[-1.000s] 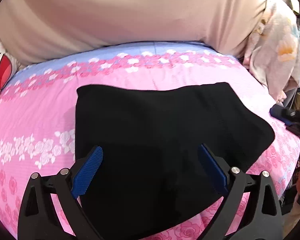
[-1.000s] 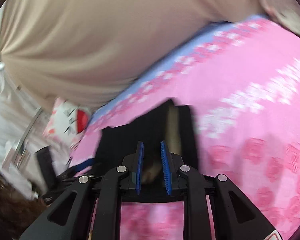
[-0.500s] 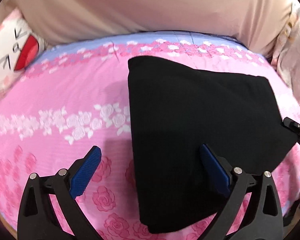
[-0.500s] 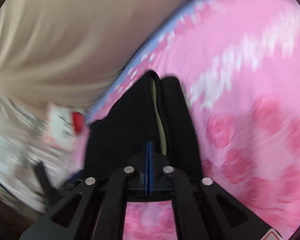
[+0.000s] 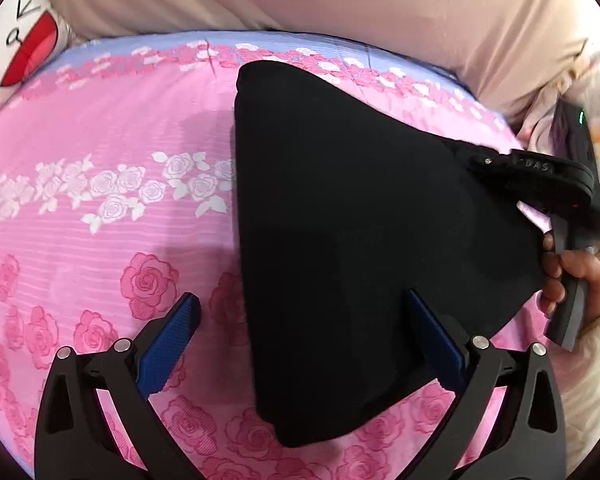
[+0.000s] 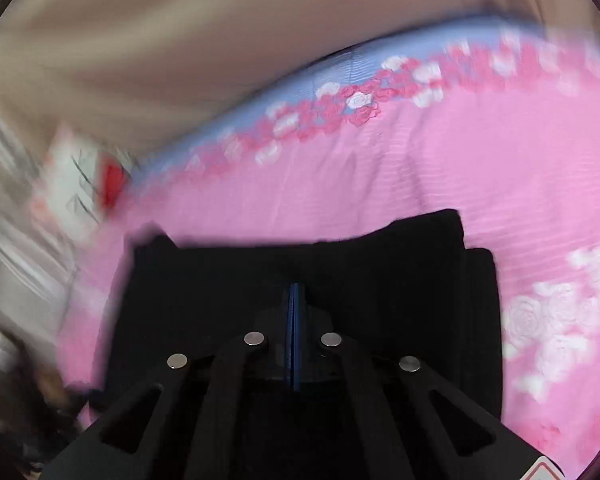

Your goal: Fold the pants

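Pink bedspread (image 5: 112, 216) under black pants (image 5: 352, 248); right view blurred.

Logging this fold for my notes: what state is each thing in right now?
pants: folded into a compact stack, lying on the bedsheet
left gripper: open, holding nothing, above the pants' near edge
right gripper: shut on the pants' edge
bedsheet: spread flat

pants (image 5: 364, 248) on bedspread (image 5: 100, 200), pillow (image 5: 16, 52) behind

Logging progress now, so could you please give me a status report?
Left tongs open, empty. Right tongs shut on pants. Pants folded on bedspread. No obstruction.
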The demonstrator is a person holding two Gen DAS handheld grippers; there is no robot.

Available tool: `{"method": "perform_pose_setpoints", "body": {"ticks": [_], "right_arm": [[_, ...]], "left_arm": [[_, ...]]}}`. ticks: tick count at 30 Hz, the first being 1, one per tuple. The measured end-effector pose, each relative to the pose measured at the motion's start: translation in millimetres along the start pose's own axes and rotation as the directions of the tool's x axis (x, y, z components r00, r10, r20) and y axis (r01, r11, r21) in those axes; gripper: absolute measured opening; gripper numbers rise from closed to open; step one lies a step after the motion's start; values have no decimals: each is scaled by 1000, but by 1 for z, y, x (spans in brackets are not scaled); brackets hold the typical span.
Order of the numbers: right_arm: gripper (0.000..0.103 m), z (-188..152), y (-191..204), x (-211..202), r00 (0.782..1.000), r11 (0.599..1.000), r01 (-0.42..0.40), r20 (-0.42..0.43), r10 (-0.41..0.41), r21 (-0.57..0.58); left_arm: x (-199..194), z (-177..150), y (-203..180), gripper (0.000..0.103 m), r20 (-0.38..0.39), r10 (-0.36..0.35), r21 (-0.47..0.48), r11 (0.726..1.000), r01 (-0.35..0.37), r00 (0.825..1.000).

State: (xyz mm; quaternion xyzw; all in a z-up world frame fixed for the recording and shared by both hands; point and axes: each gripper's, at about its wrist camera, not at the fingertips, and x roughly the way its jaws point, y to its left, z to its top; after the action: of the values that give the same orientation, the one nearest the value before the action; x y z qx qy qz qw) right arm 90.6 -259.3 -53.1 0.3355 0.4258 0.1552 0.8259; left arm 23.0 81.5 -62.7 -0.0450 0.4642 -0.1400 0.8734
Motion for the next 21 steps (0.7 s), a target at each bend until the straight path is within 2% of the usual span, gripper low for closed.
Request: {"method": "perform_pose_setpoints", "body": {"ticks": [1, 2, 3, 4, 6, 8, 9, 10, 11, 12, 13, 14, 16, 19, 20, 21], "right_arm": [[0, -3, 4, -13, 999, 999, 28, 43, -29, 21], [3, -8, 14, -22, 995, 997, 70, 78, -69, -14], [16, -16, 39, -29, 993, 992, 87, 93, -78, -95], [16, -22, 56, -30, 996, 987, 65, 71, -55, -148], [21, -37, 94, -9, 998, 973, -47, -48, 37, -225], [31, -46, 116, 23, 984, 959, -127, -150, 91, -253], [31, -50, 126, 47, 977, 951, -136, -197, 82, -278], [31, -49, 128, 67, 976, 949, -109, -211, 46, -296], [23, -50, 121, 83, 978, 947, -62, -209, -5, -314], [4, -49, 112, 100, 983, 944, -27, -182, -34, -328], [0, -46, 107, 103, 985, 954, -1, -166, -51, -300], [0, -42, 109, 101, 982, 965, -2, -181, -47, -262], [14, -44, 131, 78, 990, 959, -33, -143, -8, -282], [16, -61, 168, 70, 987, 924, -105, -152, 52, -368], [24, -69, 175, 80, 984, 922, -118, -166, 60, -368], [38, -77, 177, 96, 981, 920, -112, -187, 43, -376]], "left_arm": [[-1, 1, 1, 98, 3, 10, 6, 1000, -10, 1000], [-2, 1, 1, 98, 7, 16, 15, 1000, -16, 1000], [-2, 1, 1, 98, 10, 23, 22, 999, -23, 1000], [-2, 1, 1, 98, 12, 25, 24, 999, -25, 1000], [1, 1, 1, 98, 7, 18, 18, 1000, -19, 1000], [0, 1, 2, 98, 6, 12, 14, 1000, -12, 1000], [-1, 1, 1, 98, 8, 12, 20, 1000, -13, 1000], [-5, 1, 0, 98, 11, 9, 30, 1000, -9, 1000], [-10, 0, 1, 98, 21, 10, 36, 999, -11, 1000], [-14, 0, 2, 98, 33, 17, 37, 999, -19, 999], [-20, 0, 5, 98, 50, 29, 38, 999, -31, 998], [-25, 0, 9, 98, 62, 33, 36, 999, -36, 998], [-36, 1, 22, 98, 89, 66, 7, 998, -67, 994], [-49, 3, 39, 98, 128, 126, -31, 992, -123, 984], [-52, 4, 45, 98, 134, 141, -45, 990, -136, 981], [-53, 6, 49, 98, 139, 152, -57, 988, -146, 978]]}}
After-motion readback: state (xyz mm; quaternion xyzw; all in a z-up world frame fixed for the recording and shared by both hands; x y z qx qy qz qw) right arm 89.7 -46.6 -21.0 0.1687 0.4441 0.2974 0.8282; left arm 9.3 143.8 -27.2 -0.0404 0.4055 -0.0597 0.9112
